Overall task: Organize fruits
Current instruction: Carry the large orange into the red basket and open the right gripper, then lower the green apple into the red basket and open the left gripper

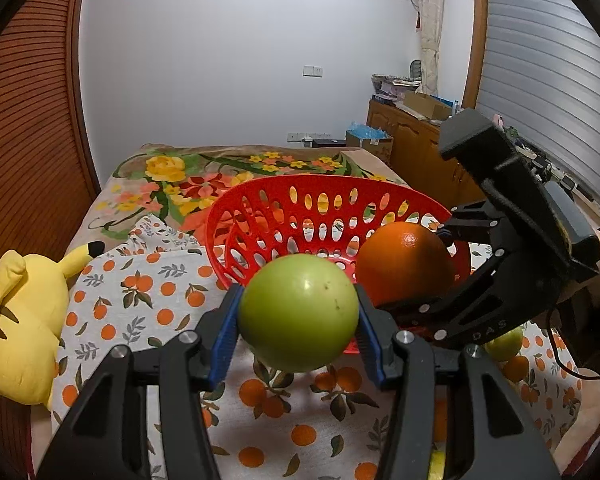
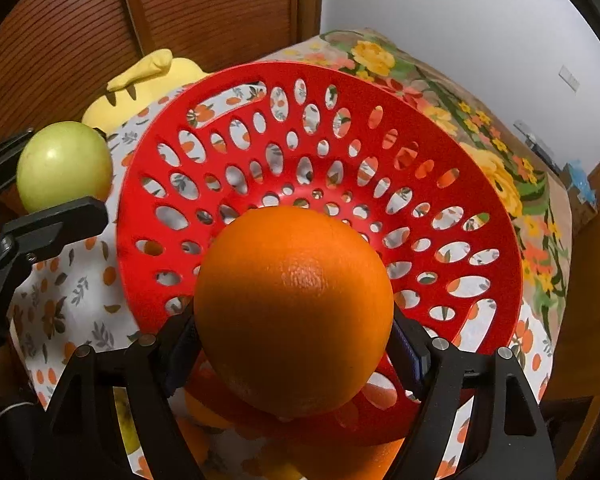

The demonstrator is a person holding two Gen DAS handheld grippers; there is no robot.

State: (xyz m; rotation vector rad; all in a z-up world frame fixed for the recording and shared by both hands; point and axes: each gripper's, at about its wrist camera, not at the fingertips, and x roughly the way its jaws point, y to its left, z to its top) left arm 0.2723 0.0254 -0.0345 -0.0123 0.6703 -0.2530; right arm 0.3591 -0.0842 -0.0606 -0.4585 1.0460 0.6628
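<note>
My left gripper (image 1: 298, 312) is shut on a green apple (image 1: 300, 304), its blue pads pressing both sides, just in front of the red perforated basket (image 1: 260, 200). My right gripper (image 2: 294, 336) is shut on a large orange (image 2: 296, 304) and points steeply down over the near inner wall of the basket (image 2: 340, 88). In the left wrist view the orange (image 1: 400, 260) hangs at the basket's right rim. The right wrist view shows the apple (image 2: 64, 164) left of the basket. Nothing lies inside the basket.
The basket stands on an orange-print cloth (image 1: 148, 304) spread over a floral blanket (image 1: 168, 184). A yellow plush toy (image 1: 20, 320) lies at the left. Another green fruit (image 1: 504, 344) rests on the cloth at the right. More fruit (image 2: 204, 412) shows dimly below the right gripper.
</note>
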